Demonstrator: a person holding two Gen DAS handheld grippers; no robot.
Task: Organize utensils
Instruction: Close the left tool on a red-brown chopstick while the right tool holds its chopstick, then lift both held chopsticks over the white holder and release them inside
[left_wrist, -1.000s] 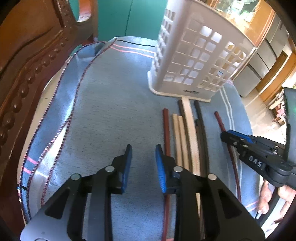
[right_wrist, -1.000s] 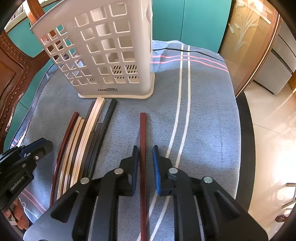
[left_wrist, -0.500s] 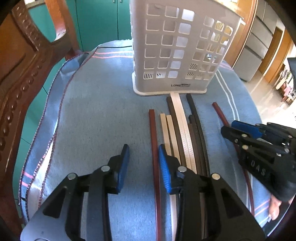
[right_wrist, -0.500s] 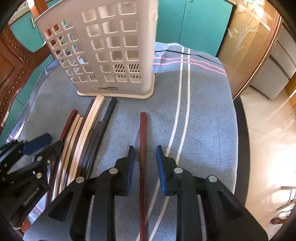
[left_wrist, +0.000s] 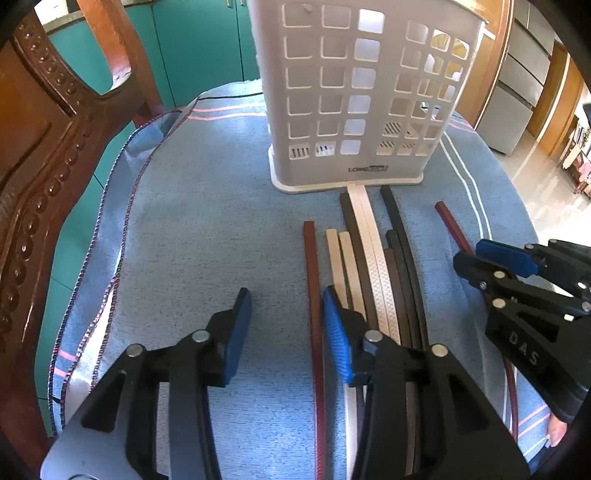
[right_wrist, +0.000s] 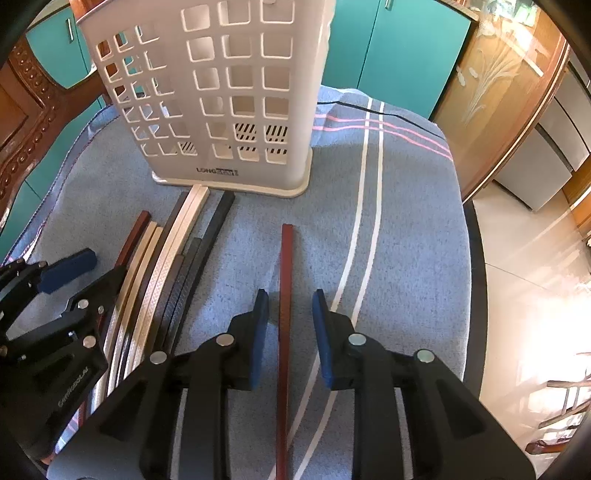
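A white slotted utensil holder (left_wrist: 354, 96) (right_wrist: 221, 96) stands upright on the blue cloth. Several long sticks lie side by side in front of it: red-brown, cream, dark brown and black (left_wrist: 373, 258) (right_wrist: 173, 258). My left gripper (left_wrist: 288, 314) is open and low over the cloth; the leftmost red-brown stick (left_wrist: 312, 280) lies between its fingers, close to the right one. My right gripper (right_wrist: 290, 317) is open and straddles a separate red-brown stick (right_wrist: 286, 280) lying apart on the right, also seen in the left wrist view (left_wrist: 452, 229).
A carved wooden chair back (left_wrist: 44, 147) stands close on the left. The cloth-covered table (right_wrist: 406, 221) drops off at the right edge to a tiled floor. Teal cabinets (right_wrist: 388, 55) are behind.
Both grippers have opened wider. The left gripper has swung to face the holder and shifted so the leftmost red-brown stick lies between its fingers. The right gripper has stayed over its stick.
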